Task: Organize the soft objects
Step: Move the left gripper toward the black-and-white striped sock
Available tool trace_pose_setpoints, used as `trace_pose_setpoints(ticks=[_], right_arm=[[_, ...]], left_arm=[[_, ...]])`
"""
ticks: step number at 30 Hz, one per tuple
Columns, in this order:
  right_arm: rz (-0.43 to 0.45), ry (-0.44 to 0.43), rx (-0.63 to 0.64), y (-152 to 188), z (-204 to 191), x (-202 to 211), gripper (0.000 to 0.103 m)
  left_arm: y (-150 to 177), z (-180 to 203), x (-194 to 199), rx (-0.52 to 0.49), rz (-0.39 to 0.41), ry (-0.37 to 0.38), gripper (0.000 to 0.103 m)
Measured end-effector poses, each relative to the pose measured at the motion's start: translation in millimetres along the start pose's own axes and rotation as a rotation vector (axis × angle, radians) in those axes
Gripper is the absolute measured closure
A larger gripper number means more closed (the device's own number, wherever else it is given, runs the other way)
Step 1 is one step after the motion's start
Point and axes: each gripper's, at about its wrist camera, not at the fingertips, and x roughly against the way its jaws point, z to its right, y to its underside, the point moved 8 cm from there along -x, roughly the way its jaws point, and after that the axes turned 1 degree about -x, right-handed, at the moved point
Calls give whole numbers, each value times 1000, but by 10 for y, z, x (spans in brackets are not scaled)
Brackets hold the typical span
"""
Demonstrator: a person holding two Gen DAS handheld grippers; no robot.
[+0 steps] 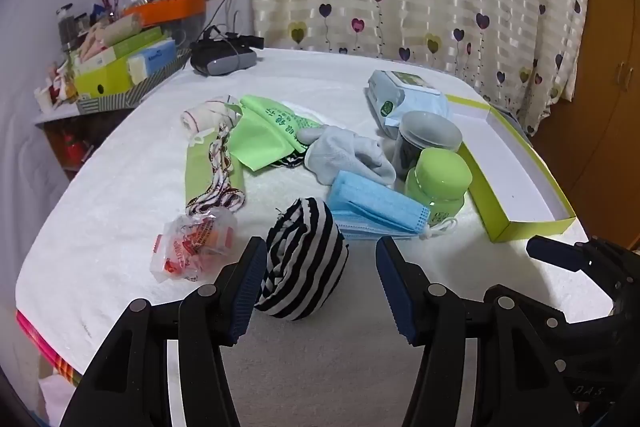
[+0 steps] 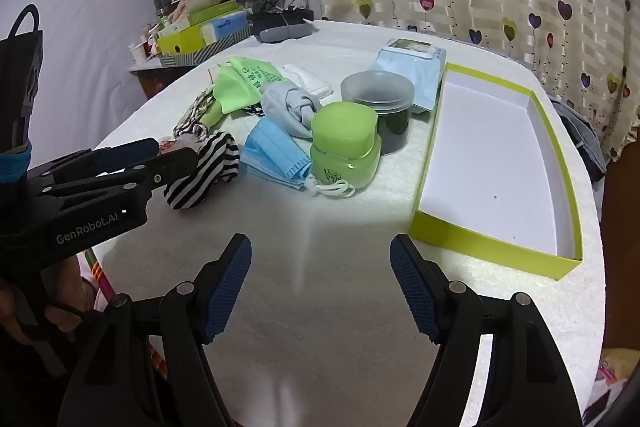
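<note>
On the white-covered desk (image 2: 320,267), the soft things lie in a loose heap beside the empty green box (image 2: 496,251), which I judge is meant to receive them. Nearest the left hand-held gripper (image 1: 320,283) sits a rolled striped sock (image 1: 304,259), between its wide-open jaws; one pad looks close to the roll or just touching it, without gripping. Just behind lie blue face masks (image 1: 372,207) and a grey sock (image 1: 344,155). The right hand-held gripper (image 2: 320,287) hangs fully open over bare cloth, holding nothing.
</note>
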Motion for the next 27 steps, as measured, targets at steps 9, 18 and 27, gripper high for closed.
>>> trace_pose_setpoints(ticks=[9, 18, 27], right_arm=[[2, 0, 3, -9, -17, 5, 31], [5, -1, 9, -29, -10, -3, 31], [16, -22, 15, -38, -27, 22, 31]], left_arm=[[0, -10, -2, 16, 8, 9, 46], [64, -71, -33, 35, -17, 57, 46], [43, -89, -15, 30, -14, 62, 46]])
